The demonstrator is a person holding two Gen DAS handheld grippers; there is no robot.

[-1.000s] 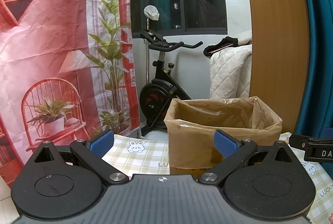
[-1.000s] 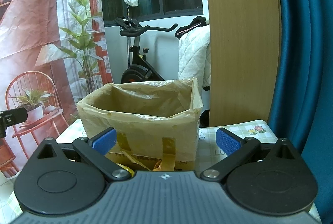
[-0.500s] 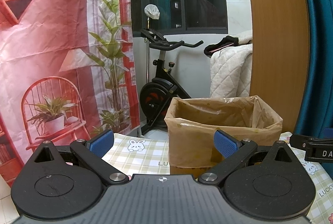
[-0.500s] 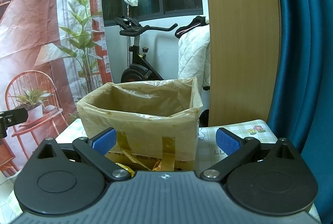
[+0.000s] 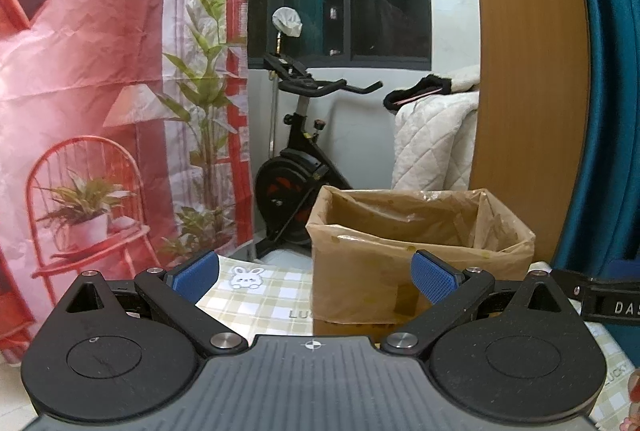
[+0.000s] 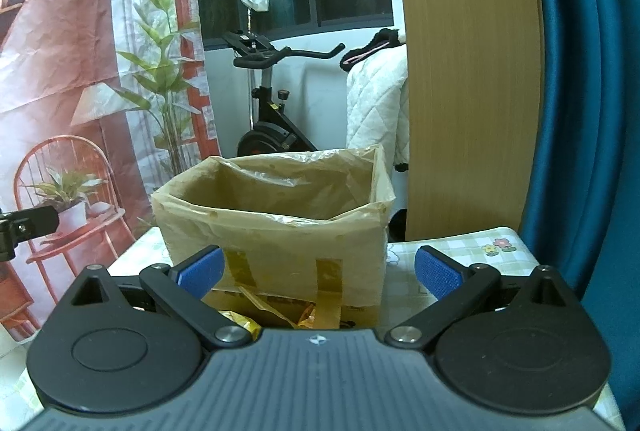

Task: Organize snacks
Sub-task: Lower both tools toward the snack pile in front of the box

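Observation:
A cardboard box lined with a brown plastic bag (image 5: 420,251) stands on a checked tablecloth (image 5: 256,291); it also shows in the right wrist view (image 6: 276,227). Its inside is hidden from here. My left gripper (image 5: 316,277) is open and empty, held in front of the box. My right gripper (image 6: 320,271) is open and empty, also in front of the box. Yellow snack wrappers (image 6: 240,321) lie at the box's foot, partly hidden behind the right gripper.
An exercise bike (image 5: 300,167) and a white quilt (image 5: 432,147) stand behind the table. A red printed backdrop (image 5: 100,91) hangs at left, a wooden panel (image 5: 528,71) and blue curtain (image 6: 588,91) at right. The right gripper's tip (image 5: 600,297) shows at the left view's right edge.

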